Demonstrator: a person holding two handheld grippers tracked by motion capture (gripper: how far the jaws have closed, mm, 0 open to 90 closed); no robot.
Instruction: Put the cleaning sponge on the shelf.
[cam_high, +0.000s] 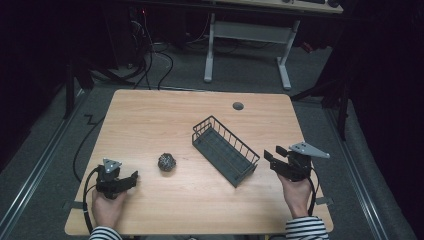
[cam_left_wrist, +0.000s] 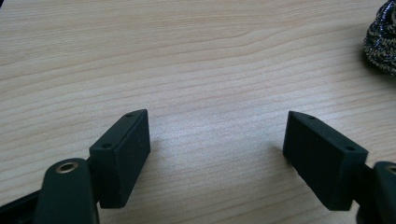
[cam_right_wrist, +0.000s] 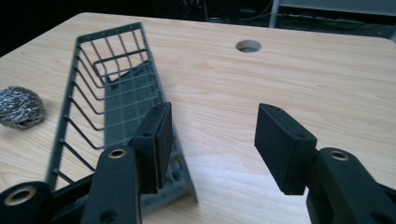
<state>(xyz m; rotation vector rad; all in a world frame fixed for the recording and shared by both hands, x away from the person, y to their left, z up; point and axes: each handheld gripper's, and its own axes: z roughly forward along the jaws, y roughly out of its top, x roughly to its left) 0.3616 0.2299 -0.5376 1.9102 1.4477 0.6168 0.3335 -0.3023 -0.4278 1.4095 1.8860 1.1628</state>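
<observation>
Wooden table (cam_high: 150, 115) mostly bare, wire basket (cam_high: 225, 150) mid-right, both claws (cam_high: 131, 178) (cam_high: 272, 154) released

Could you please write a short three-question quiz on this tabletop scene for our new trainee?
1. True or false: the steel wool ball lies inside the wire basket.
2. Multiple choice: the left gripper has its jaws A) shut on the ball, B) open with nothing between them, C) shut on the basket rim.
3. Fill in: the right gripper is held just off the basket's near ____ end.

Key
1. False: the ball sits on the wooden table, to the left of the basket and apart from it.
2. B.
3. Right: in the right gripper view its open jaws stand close to the basket's near corner.
</observation>
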